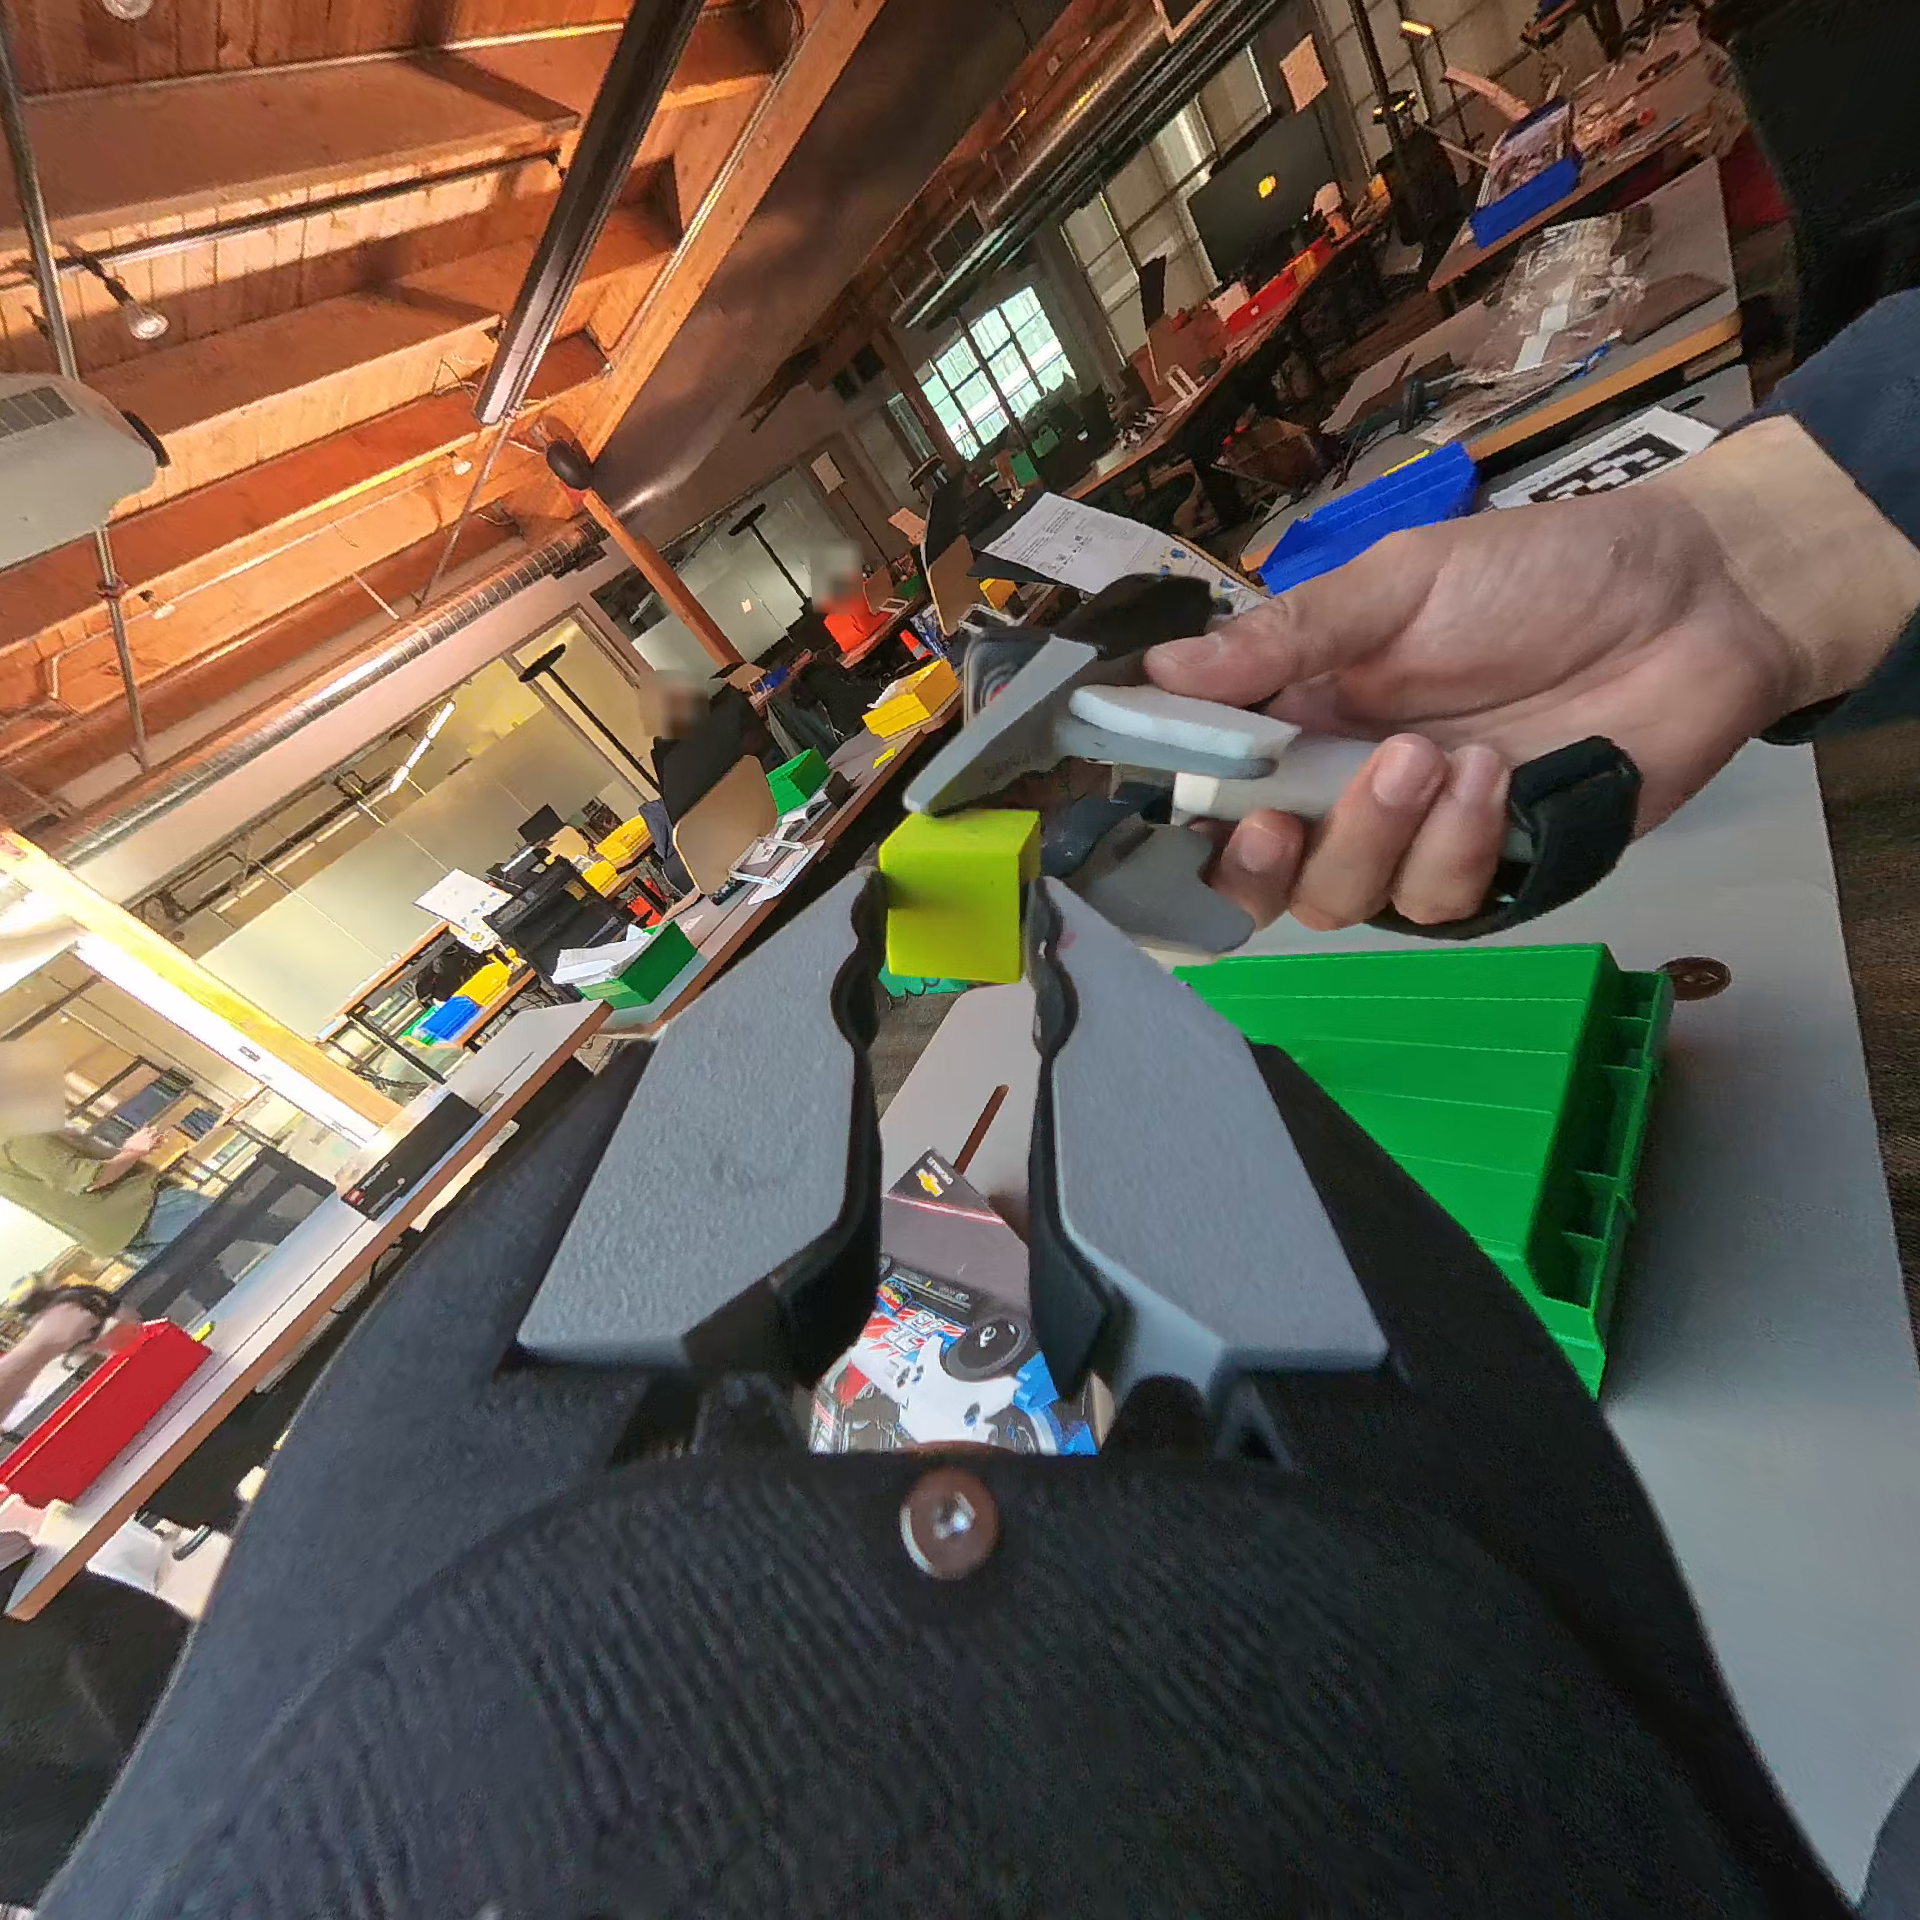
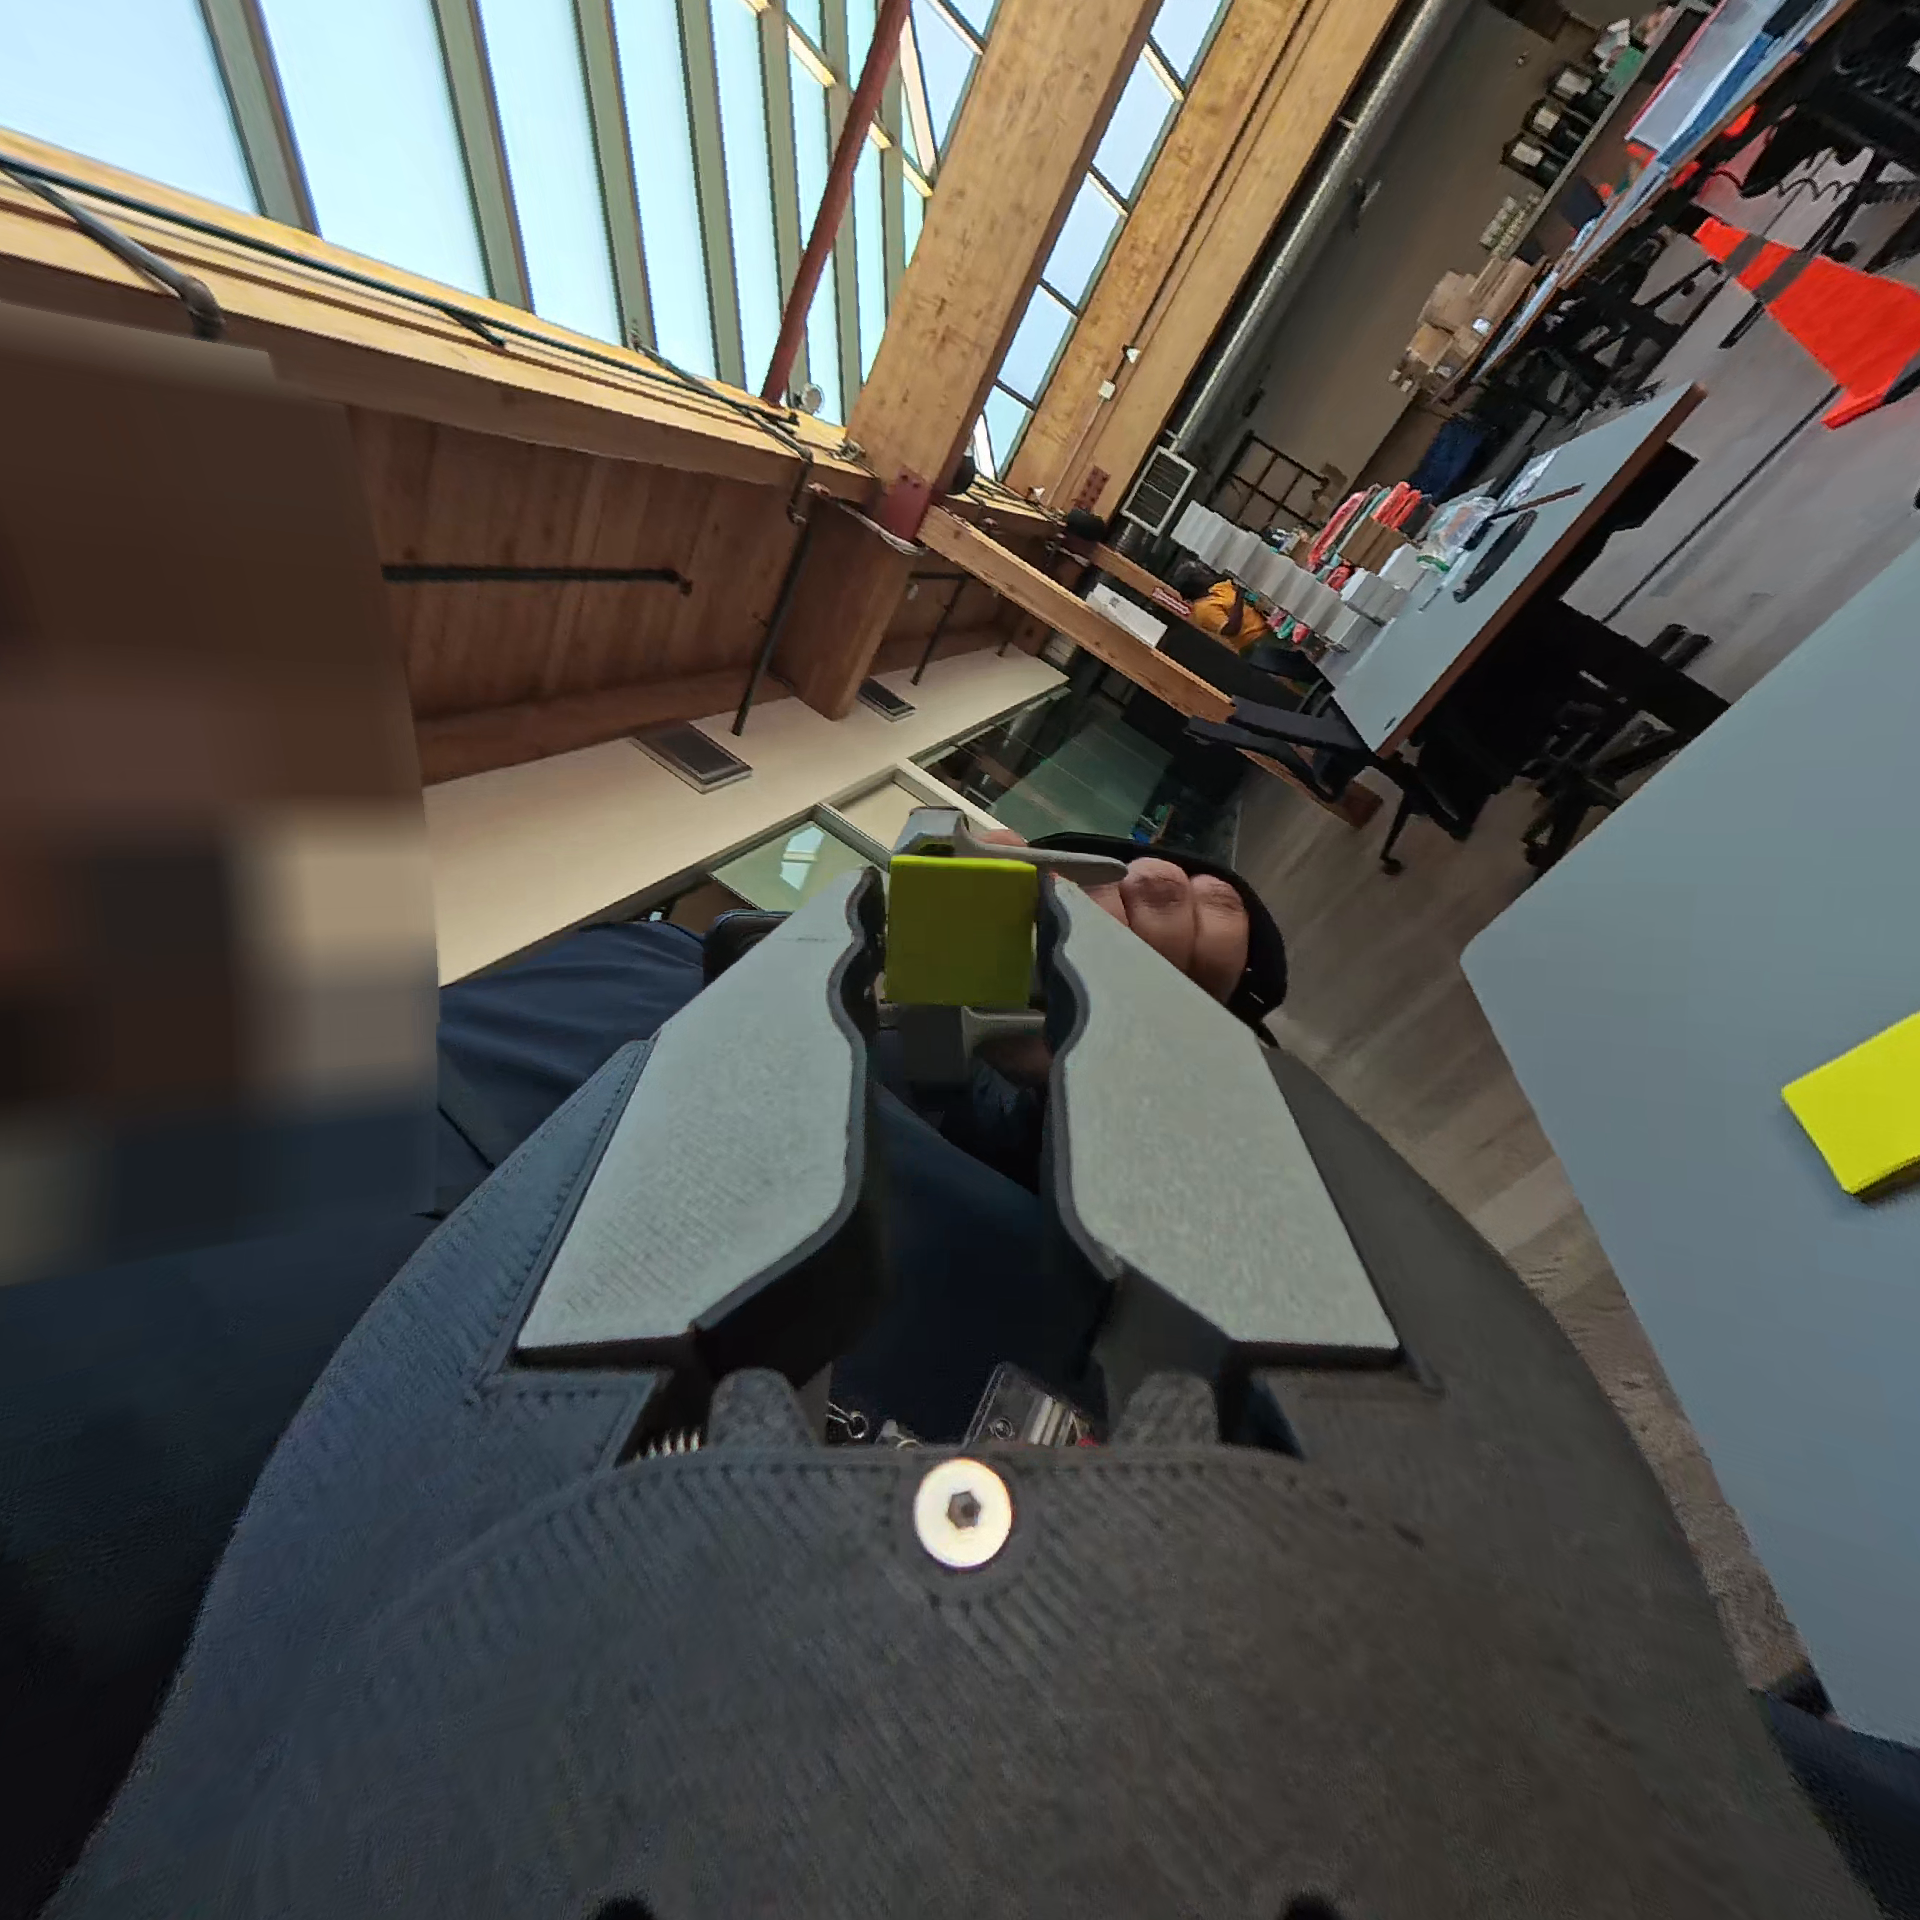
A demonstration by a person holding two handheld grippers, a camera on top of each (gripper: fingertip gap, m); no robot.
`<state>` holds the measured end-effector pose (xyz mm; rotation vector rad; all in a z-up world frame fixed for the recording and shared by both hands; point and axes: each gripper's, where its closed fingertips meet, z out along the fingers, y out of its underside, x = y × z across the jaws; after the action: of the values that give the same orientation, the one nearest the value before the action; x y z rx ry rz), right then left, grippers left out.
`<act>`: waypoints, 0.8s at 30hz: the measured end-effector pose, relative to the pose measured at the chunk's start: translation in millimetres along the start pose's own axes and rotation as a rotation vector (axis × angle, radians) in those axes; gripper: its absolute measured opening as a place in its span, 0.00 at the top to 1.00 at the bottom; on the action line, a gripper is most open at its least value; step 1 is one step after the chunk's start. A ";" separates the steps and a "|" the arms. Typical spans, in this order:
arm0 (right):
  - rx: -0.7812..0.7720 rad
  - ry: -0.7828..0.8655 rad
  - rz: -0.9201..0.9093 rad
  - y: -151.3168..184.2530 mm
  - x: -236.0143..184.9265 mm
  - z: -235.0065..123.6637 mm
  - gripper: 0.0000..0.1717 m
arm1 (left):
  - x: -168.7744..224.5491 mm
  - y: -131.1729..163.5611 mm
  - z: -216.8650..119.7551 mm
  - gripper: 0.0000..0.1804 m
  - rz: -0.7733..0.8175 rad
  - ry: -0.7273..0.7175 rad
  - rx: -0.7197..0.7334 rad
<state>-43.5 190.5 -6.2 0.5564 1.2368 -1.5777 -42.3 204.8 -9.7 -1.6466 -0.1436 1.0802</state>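
Lime-green cube sits clamped between left gripper pads; right gripper grips it too, entering from two o'clock. Advise squared, even pressure.

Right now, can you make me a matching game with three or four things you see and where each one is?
Things:
1. lime-green block
2. green bin
3. yellow pad
4. picture box

Places:
A. flat on the grey table at the right edge of the right wrist view
B. gripped between the fingertips of both grippers
C. lying on the table right of the left gripper
D. seen below, between the left gripper's fingers

Pairs: 1-B, 2-C, 3-A, 4-D
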 end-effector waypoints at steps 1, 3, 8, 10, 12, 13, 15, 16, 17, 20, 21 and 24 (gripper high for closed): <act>0.011 -0.018 0.015 -1.6 -1.5 -0.6 0.84 | 1.6 0.0 0.9 0.86 0.000 0.006 0.003; 0.015 -0.034 0.037 -1.8 -1.9 -1.3 0.84 | 2.5 -1.0 2.2 0.86 0.004 0.006 0.010; 0.011 -0.032 0.040 -1.9 -1.6 -2.8 0.86 | 3.0 -2.1 3.3 0.86 0.005 0.006 0.010; 0.008 -0.024 0.037 -2.7 -1.0 -4.1 0.85 | 2.9 -2.0 3.9 0.86 0.003 0.007 0.009; 0.021 -0.005 0.035 -6.2 0.5 -7.1 0.84 | 0.8 -2.0 4.1 0.86 0.001 0.003 0.008; 0.028 0.007 0.030 -8.3 1.3 -9.4 0.84 | -0.7 -2.2 3.8 0.86 -0.005 0.000 0.009; 0.040 0.036 0.014 -11.7 2.5 -14.9 0.85 | -4.3 -2.3 3.0 0.86 -0.020 -0.004 0.011; 0.041 0.048 0.005 -12.5 2.6 -17.2 0.86 | -5.1 -2.0 2.5 0.86 -0.029 -0.002 0.012; 0.040 0.055 -0.002 -12.7 2.0 -19.0 0.86 | -5.3 -1.6 2.1 0.86 -0.036 0.003 0.012; 0.025 0.049 -0.005 -10.0 -1.3 -19.7 0.86 | -2.3 0.5 1.6 0.86 -0.040 0.021 0.008; 0.014 0.044 -0.004 -7.9 -2.2 -18.6 0.85 | -1.5 0.9 1.6 0.86 -0.037 0.022 0.007; -0.021 0.040 0.006 -0.6 -1.0 -14.5 0.81 | 0.5 0.7 2.0 0.86 -0.043 0.025 0.012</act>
<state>-46.7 204.0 -10.4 0.5803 1.2786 -1.5532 -43.7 206.3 -10.4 -1.6384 -0.1551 1.0252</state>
